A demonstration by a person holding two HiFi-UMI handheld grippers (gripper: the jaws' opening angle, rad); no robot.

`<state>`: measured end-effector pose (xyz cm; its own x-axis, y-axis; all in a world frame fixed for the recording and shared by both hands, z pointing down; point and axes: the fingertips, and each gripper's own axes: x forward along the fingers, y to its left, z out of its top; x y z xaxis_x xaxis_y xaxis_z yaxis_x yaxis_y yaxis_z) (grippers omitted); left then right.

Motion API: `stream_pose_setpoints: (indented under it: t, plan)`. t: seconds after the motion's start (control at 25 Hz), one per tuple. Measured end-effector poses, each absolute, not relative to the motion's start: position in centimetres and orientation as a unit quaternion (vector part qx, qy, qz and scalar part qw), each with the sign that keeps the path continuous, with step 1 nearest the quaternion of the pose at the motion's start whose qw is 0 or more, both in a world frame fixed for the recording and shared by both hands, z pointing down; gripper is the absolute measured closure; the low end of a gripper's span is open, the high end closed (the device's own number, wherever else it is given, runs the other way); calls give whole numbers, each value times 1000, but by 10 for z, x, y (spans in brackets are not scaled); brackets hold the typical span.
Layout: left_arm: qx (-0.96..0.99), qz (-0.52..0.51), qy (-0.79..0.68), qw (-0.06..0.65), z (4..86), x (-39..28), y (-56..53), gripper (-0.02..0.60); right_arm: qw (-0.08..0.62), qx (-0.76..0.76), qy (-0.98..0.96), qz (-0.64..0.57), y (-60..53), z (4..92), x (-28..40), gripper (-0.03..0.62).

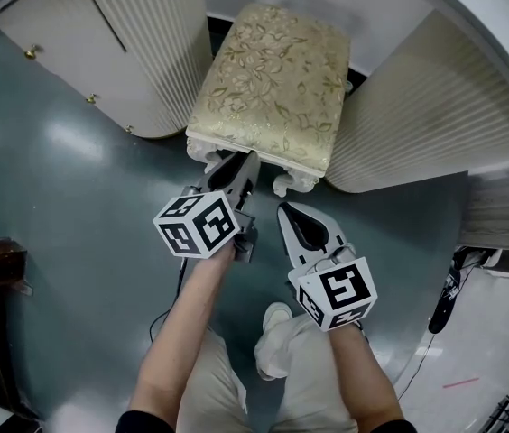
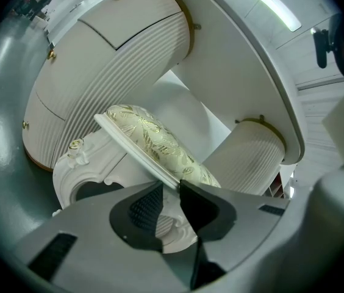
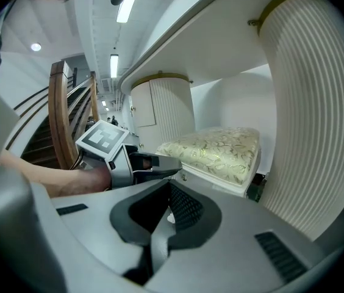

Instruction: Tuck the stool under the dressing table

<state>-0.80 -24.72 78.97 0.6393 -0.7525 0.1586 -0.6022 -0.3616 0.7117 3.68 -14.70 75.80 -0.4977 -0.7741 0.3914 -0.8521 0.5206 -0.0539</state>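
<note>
The left gripper [image 2: 172,185] has grey shells and black ribbed pads. Its jaws stand fairly wide and pinch the near rim [image 2: 136,152] of the stool [image 2: 160,142], a thin, flat white moulding that runs up and to the left from the tips. Just behind the pads, under that edge, is the carved white apron [image 2: 93,170], which curves into a scroll left of the jaws.

The right gripper [image 3: 169,185] is built the same. Its jaws are pressed together at the tips with nothing between them. It hangs just right of the left gripper, a little short of the stool's near corner.

Beyond both sets of jaws lies the cushion [image 1: 277,79], a padded rectangle in pale gold fabric with a woven leaf pattern and a slight sheen. The stool stands in the kneehole of the table [image 3: 208,54], its far end under the smooth white top and its near end at the jaws. On either side are the left pedestal [image 1: 146,61] and the right pedestal [image 1: 426,124], both rounded, cream and finely fluted top to bottom. The left one carries small brass knobs [image 1: 92,98].

The floor [image 1: 74,197] below is glossy dark grey-green.
</note>
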Motion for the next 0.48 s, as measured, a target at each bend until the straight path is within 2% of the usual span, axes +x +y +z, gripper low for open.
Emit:
stream_pose_setpoints:
  t: [0.48]
  plan:
    - [831,-124,-401,365,796,-7,-253,483,145,473,-864,95,-157,767,26,580]
